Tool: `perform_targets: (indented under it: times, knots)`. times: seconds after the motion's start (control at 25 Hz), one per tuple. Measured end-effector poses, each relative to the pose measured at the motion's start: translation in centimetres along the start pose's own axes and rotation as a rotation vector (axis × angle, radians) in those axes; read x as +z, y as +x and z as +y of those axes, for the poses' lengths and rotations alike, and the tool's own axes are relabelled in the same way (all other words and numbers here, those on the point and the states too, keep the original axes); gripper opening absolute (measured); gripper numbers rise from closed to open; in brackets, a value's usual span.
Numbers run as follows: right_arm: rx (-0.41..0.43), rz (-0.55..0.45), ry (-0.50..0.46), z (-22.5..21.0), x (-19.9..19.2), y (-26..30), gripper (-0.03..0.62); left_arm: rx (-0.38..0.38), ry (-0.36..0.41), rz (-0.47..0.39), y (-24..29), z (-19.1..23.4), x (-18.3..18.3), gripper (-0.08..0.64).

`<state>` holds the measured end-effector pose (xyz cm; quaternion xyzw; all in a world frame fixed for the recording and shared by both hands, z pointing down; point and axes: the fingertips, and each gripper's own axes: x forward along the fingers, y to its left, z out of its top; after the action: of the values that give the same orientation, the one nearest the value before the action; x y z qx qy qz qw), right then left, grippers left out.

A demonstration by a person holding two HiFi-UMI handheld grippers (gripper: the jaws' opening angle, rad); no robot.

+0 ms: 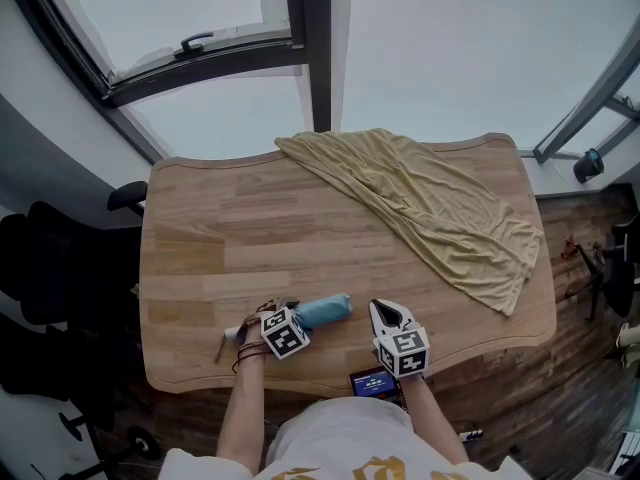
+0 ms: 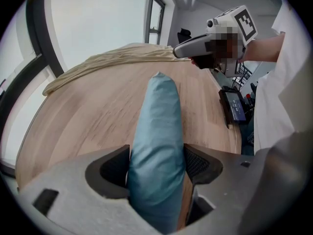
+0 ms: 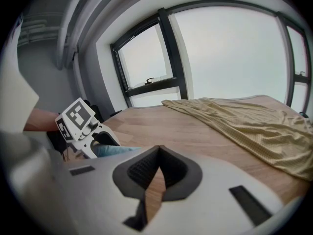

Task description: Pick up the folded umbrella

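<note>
The folded blue umbrella (image 1: 322,311) lies on the wooden table (image 1: 250,238) near its front edge, its pale handle end to the left. My left gripper (image 1: 268,316) points steeply down over it. In the left gripper view the umbrella (image 2: 159,131) fills the gap of the gripper (image 2: 156,163), and the jaws stand wide on either side of it; I see no squeeze on the fabric. My right gripper (image 1: 380,308) hovers just right of the umbrella's tip, shut and empty (image 3: 157,153). From that view the left gripper (image 3: 93,136) and a bit of blue umbrella (image 3: 115,151) show.
A tan cloth (image 1: 430,203) is spread over the table's far right part. A phone (image 1: 373,382) lies at the front edge by my body. Black chairs (image 1: 60,268) stand left of the table. Windows run behind it.
</note>
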<state>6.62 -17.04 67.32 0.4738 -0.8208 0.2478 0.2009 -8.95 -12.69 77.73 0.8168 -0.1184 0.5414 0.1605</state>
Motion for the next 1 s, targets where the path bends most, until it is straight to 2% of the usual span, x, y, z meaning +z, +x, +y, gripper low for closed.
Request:
perform_targets:
  times: [0.28, 0.52, 1.0]
  knots:
    - [0.003, 0.004, -0.002, -0.3, 0.1, 0.3, 0.009, -0.014, 0.006, 0.032, 0.7, -0.4, -0.3, 0.330]
    - [0.006, 0.009, 0.004, -0.2, -0.3, 0.3, 0.009, -0.009, 0.028, 0.101, 1.8, -0.4, -0.8, 0.334]
    - [0.009, 0.019, 0.023, -0.5, -1.3, 0.2, 0.009, 0.007, 0.012, 0.146, 2.1, -0.3, -0.7, 0.337]
